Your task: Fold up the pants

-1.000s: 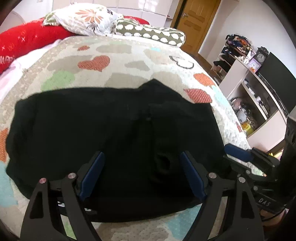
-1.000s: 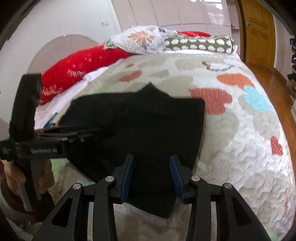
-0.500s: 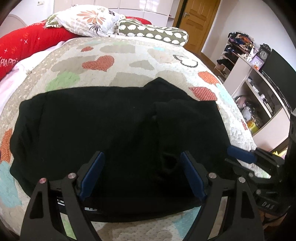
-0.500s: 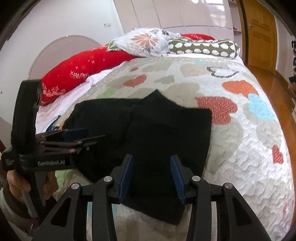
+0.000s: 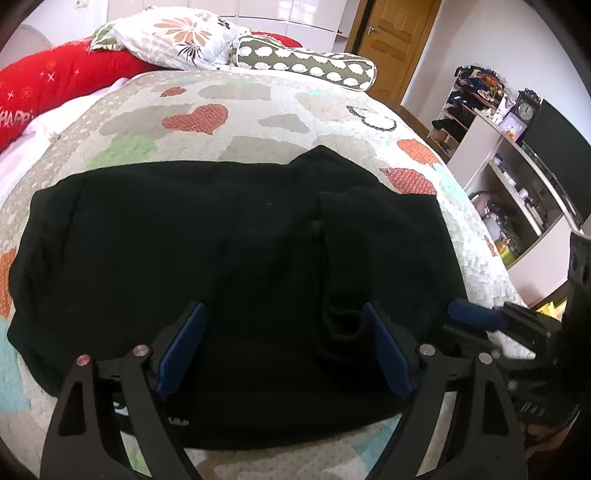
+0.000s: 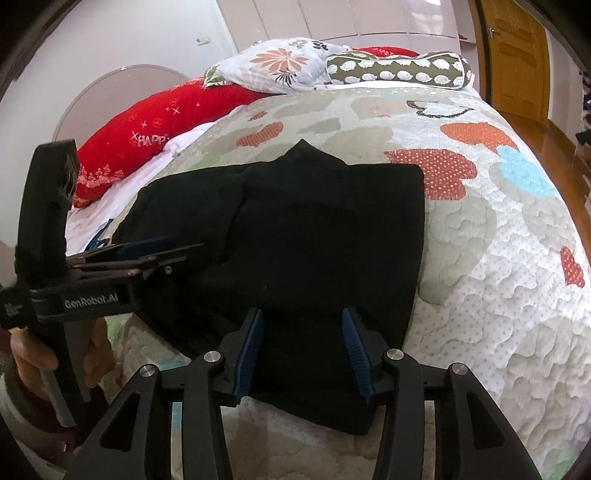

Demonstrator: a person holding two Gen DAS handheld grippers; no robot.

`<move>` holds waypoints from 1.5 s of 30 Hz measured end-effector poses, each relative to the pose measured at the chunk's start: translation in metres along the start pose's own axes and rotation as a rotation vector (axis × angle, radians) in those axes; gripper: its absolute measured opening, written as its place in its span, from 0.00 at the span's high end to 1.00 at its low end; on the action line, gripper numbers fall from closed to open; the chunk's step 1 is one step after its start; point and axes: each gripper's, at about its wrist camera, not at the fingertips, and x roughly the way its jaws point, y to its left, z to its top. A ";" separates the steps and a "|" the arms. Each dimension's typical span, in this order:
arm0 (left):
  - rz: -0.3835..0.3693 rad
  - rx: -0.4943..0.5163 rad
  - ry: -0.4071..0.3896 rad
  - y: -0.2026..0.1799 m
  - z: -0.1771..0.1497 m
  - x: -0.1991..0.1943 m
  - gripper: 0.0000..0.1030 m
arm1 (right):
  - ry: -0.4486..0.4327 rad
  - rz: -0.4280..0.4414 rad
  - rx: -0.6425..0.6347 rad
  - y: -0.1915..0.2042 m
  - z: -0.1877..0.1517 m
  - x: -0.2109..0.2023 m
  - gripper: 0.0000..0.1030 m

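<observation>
Black pants (image 5: 207, 251) lie folded in a wide flat block on the quilted bed; they also show in the right wrist view (image 6: 314, 236). My left gripper (image 5: 284, 343) is open, its blue-padded jaws wide apart just above the near edge of the pants, holding nothing. My right gripper (image 6: 303, 343) is open over the near right corner of the pants, empty. It shows side-on at the right of the left wrist view (image 5: 476, 314). The left gripper shows at the left of the right wrist view (image 6: 162, 247).
The heart-patterned quilt (image 5: 240, 125) covers the bed. A red pillow (image 6: 147, 129), a floral pillow (image 6: 280, 66) and a spotted bolster (image 6: 399, 70) lie at the head. A white shelf unit (image 5: 517, 192) stands right of the bed, a wooden door (image 5: 391, 33) behind.
Both grippers have risen and drawn back slightly from the pants. The right jaws have opened wider. The pants have not moved.
</observation>
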 end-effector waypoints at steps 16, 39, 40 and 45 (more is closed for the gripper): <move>0.000 -0.022 -0.006 0.006 0.000 0.002 0.16 | -0.007 -0.013 -0.042 0.015 0.077 0.047 0.53; 0.097 -0.230 -0.056 0.053 -0.008 -0.047 0.16 | -0.067 0.156 -0.095 0.049 0.096 0.029 0.36; 0.105 -0.243 -0.055 0.056 -0.009 -0.049 0.16 | -0.064 0.160 -0.104 0.053 0.098 0.031 0.35; 0.121 -0.310 -0.056 0.076 -0.019 -0.058 0.16 | -0.037 0.199 -0.160 0.077 0.104 0.042 0.32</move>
